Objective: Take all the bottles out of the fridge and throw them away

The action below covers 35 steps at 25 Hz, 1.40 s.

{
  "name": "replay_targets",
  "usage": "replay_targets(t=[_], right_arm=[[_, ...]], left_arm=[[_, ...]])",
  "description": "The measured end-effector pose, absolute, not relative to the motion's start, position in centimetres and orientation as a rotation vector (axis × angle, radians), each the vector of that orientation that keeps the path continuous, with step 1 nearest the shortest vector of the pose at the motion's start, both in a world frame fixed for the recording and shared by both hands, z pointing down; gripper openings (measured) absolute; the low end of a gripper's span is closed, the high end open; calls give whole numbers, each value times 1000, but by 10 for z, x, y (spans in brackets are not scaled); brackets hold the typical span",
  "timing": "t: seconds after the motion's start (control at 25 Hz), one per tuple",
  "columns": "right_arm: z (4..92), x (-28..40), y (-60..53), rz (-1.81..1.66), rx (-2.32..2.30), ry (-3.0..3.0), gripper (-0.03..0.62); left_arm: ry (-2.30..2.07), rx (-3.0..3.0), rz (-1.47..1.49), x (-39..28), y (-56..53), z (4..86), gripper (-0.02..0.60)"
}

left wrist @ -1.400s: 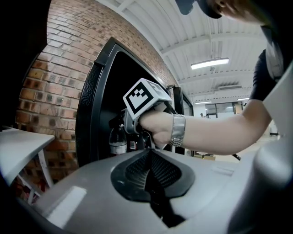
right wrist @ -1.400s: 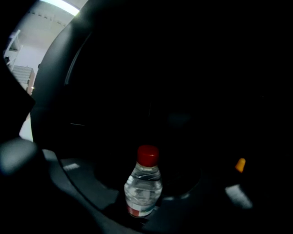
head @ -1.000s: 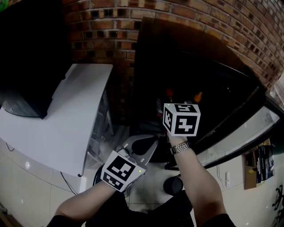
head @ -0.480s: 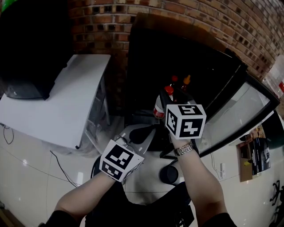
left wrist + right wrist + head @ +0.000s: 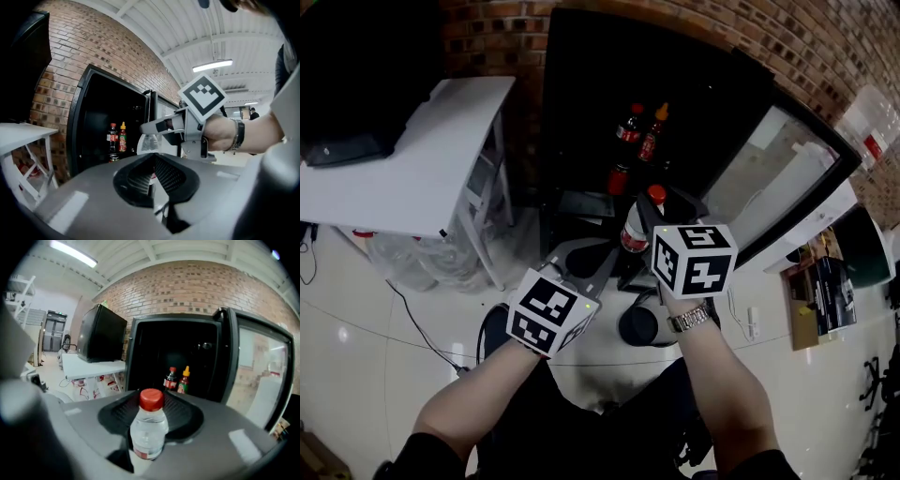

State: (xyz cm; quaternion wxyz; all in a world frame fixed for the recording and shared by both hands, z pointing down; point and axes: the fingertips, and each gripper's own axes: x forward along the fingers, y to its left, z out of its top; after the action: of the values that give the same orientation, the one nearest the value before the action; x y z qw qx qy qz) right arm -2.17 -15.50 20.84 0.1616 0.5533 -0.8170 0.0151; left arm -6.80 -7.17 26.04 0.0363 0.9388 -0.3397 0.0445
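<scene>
My right gripper [image 5: 639, 221] is shut on a clear water bottle [image 5: 635, 225] with a red cap, held upright in front of the open black fridge [image 5: 581, 94]. The right gripper view shows that bottle [image 5: 149, 430] clamped between the pads. On a fridge shelf stand a dark cola bottle [image 5: 630, 124] and a sauce bottle [image 5: 653, 136] with an orange cap; another red-capped bottle [image 5: 619, 178] sits lower. To the left and lower, my left gripper [image 5: 598, 270] is shut with nothing in it.
The fridge's glass door [image 5: 778, 178] stands swung open at the right. A white table [image 5: 422, 159] with a black screen [image 5: 356, 84] on it is left of the fridge, clear bags [image 5: 422, 262] beneath. A dark round container [image 5: 642, 323] stands on the floor below my hands.
Both grippers have drawn back from the fridge toward me. The right one has brought the water bottle out of the dark interior. The remaining bottles have come into view.
</scene>
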Motion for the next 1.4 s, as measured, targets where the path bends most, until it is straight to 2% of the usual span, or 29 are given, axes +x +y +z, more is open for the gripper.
replay_targets(t=[0.4, 0.88, 1.4], right_arm=[[269, 59, -74, 164, 1606, -2258, 155], [391, 156, -46, 413, 1686, -2125, 152], [543, 191, -55, 667, 1660, -1973, 150]], left_arm=[[-924, 2912, 283, 9, -32, 297, 4], [-739, 2901, 507, 102, -32, 378, 3], [-558, 2762, 795, 154, -53, 498, 4]])
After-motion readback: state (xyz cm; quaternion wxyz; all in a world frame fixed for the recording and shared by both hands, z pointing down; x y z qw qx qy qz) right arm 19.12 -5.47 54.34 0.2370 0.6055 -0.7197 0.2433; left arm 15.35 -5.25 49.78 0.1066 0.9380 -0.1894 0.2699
